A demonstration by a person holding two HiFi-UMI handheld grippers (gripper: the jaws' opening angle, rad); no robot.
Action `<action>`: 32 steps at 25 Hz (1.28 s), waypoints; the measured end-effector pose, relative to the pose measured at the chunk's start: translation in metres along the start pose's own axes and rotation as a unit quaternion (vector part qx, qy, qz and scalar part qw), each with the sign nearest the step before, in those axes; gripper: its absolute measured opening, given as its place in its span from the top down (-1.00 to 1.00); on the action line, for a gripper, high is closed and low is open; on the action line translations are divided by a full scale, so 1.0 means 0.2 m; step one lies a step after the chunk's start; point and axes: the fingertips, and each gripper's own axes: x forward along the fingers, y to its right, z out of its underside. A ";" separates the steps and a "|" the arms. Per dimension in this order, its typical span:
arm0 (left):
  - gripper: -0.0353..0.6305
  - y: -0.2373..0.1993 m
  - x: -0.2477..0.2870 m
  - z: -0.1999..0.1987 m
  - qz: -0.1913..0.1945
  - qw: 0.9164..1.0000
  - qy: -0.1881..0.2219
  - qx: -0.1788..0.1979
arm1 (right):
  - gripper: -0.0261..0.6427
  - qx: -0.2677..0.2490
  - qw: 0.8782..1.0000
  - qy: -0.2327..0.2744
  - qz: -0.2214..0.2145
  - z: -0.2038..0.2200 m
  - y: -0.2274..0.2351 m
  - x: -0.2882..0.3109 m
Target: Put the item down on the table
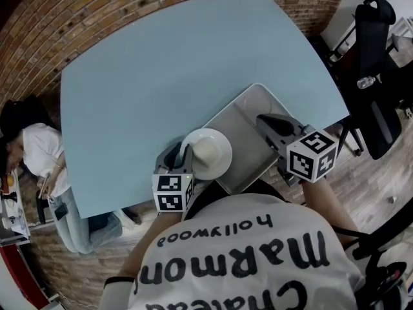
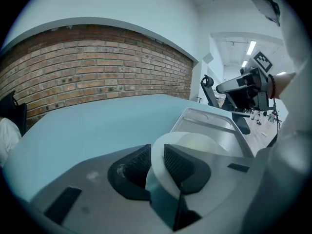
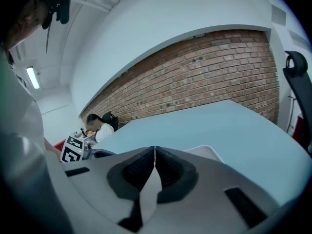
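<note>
Over grey tray rim [image 1: 227, 108], left tool [image 2: 157, 161] pinching round white plate [image 1: 210, 152]

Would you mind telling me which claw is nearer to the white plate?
Left. The left claw grips the white plate by the rim at its left edge. The right claw, shut and empty, is apart from it, over the grey tray on the plate's right.

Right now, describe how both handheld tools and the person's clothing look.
The left grey plastic two-jaw tool and the matching right tool have rounded grey bodies with black ribbed pads. Each carries a white cube with black square markers. The person wears a white T-shirt with black lettering.
</note>
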 end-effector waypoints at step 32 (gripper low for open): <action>0.69 -0.11 -0.17 -0.41 0.019 0.988 0.127 -0.087 | 0.89 -0.053 0.998 -0.010 -0.010 0.00 -0.10 0.04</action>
